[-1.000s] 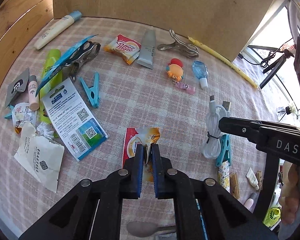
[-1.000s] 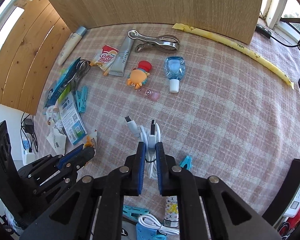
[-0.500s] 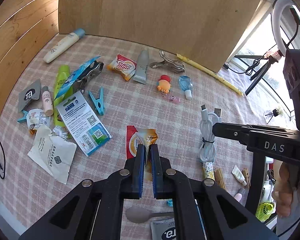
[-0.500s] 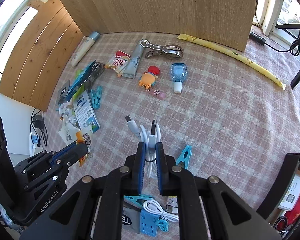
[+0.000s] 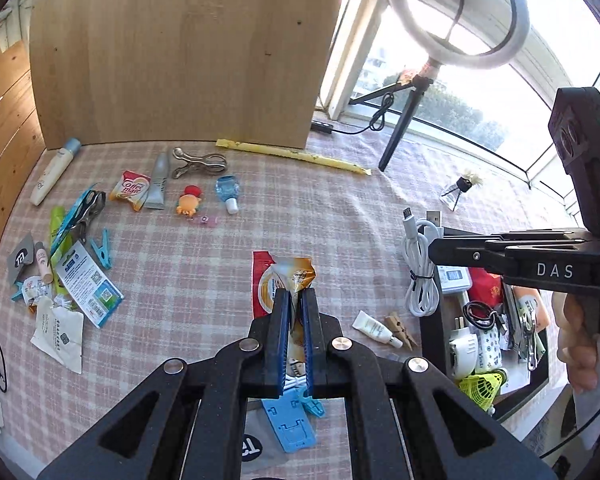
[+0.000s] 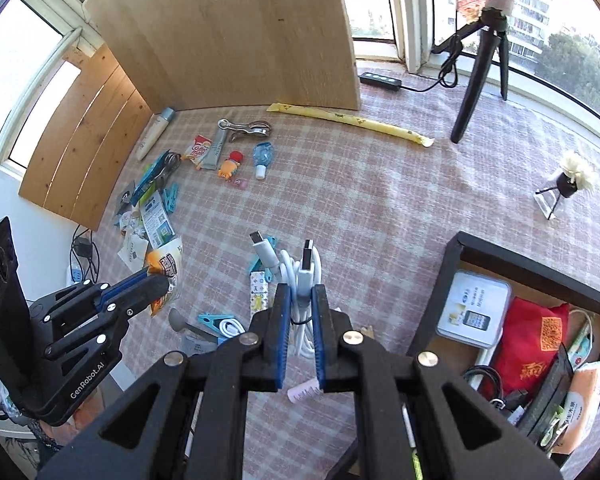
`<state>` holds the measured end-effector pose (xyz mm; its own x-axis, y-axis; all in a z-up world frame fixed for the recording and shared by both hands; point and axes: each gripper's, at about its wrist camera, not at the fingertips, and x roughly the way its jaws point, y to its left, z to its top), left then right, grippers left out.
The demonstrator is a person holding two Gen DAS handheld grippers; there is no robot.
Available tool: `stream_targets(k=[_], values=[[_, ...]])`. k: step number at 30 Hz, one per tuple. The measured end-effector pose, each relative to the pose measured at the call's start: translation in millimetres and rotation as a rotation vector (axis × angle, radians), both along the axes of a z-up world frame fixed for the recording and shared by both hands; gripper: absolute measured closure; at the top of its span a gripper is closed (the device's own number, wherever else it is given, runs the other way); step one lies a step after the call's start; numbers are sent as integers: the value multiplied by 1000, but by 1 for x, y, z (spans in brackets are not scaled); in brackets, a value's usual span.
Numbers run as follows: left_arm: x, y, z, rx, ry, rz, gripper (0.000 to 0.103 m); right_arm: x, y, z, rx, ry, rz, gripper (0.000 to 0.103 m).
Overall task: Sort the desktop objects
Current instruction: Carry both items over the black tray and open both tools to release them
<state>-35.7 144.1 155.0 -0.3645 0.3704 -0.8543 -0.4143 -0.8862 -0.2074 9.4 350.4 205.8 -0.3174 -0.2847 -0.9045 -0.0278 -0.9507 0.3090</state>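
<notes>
Left gripper (image 5: 292, 332) fingers clamped on a sachet (image 5: 284, 280), orange and red, held up off the bench (image 5: 300, 208); its top sticks out past the fingertips. Right gripper (image 6: 300, 328) fingers clamped on a coiled white cable (image 6: 300, 276), its two plugs pointing up past the fingers, also off the bench. In the left view the cable hangs from the right gripper's tips at the right, just over the near edge of a black box (image 6: 456, 264). The box sits at the bench's right side and holds a white tin (image 6: 474, 308), a red pouch (image 6: 536, 344), cords and other bits. A hand (image 5: 580, 340) grips the right gripper's handle at the far right of the left view.

Under the left gripper lie a blue phone stand (image 5: 292, 424) and a grey spoon (image 6: 180, 320). Just right of the sachet, a small white tube (image 5: 374, 328) and a wooden peg (image 5: 400, 326) lie side by side.

Far left of the bench: loose wrappers, a card (image 5: 88, 280), blue pegs (image 5: 102, 244), a green tube (image 5: 56, 220) and scissors (image 5: 88, 208). Near the wooden board (image 5: 172, 52) at the back: a cream tube (image 5: 54, 170), a creamer sachet (image 5: 131, 190), a grey tube (image 5: 158, 180), a metal clip (image 5: 198, 162), an orange toy (image 5: 189, 202), a small blue bottle (image 5: 227, 192) and a long yellow stick (image 5: 292, 156). A ring light (image 5: 452, 12) on a tripod stands at the window side
</notes>
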Motion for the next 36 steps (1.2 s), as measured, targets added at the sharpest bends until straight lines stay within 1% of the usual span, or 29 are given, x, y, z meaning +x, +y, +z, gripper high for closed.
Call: stream_targets(k=[5, 11, 15, 20, 26, 30, 36], values=[[28, 62, 3, -5, 4, -138, 97, 39, 62, 7, 76, 12, -104, 93], [60, 135, -3, -19, -7, -290, 97, 77, 129, 5, 118, -3, -234, 93], [82, 176, -3, -21, -9, -375, 97, 96, 158, 1, 132, -18, -294, 93], [106, 216, -3, -31, -6, -464, 97, 114, 179, 2, 163, -16, -334, 93], [127, 247, -4, -45, -2, -542, 97, 127, 194, -1, 169, -20, -365, 92], [135, 259, -5, -56, 6, -569, 97, 131, 198, -1, 175, -19, -372, 92], [140, 267, -8, -63, 4, -584, 97, 134, 203, -1, 176, -15, -382, 93]])
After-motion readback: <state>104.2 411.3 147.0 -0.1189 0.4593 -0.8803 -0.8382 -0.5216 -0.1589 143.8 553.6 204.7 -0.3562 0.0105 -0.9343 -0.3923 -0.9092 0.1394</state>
